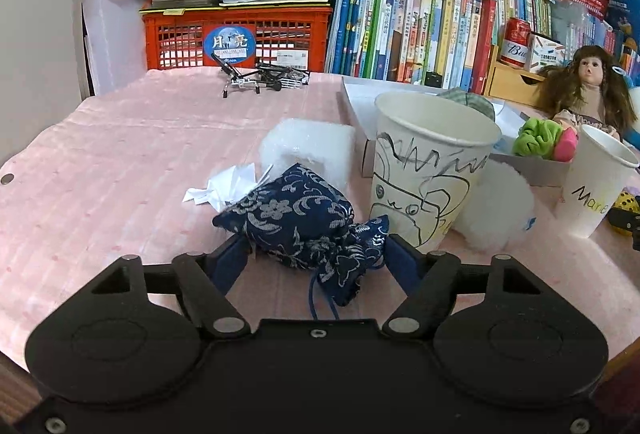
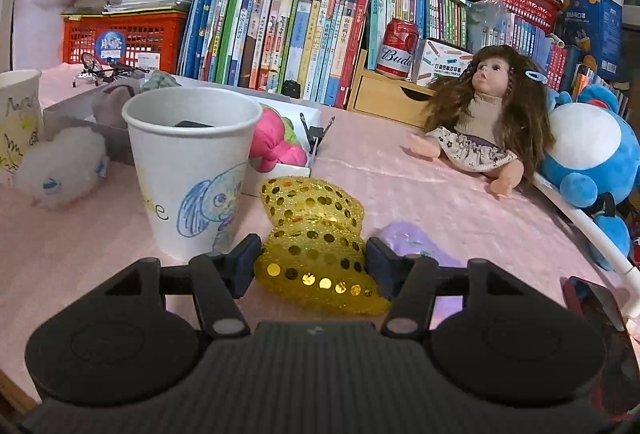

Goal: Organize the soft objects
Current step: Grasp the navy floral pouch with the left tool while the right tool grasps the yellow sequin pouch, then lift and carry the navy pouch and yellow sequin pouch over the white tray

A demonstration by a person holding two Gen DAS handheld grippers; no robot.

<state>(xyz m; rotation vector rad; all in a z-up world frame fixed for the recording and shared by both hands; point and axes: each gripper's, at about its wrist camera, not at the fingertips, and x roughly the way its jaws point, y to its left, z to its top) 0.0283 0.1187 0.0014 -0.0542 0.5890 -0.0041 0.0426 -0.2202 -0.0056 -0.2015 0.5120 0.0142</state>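
Pink tablecloth (image 1: pixel 120 154), both grabs on: left gripper (image 1: pixel 316 250) pinches the navy brocade pouch (image 1: pixel 296 222), right gripper (image 2: pixel 310 258) clamps the gold sequin pouch (image 2: pixel 316 234). Squeeze mid-body, lift straight, clear those paper cups (image 1: pixel 432 162).

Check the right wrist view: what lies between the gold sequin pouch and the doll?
Only bare pink tablecloth between the gold sequin pouch and the doll; right wrist view shows it.
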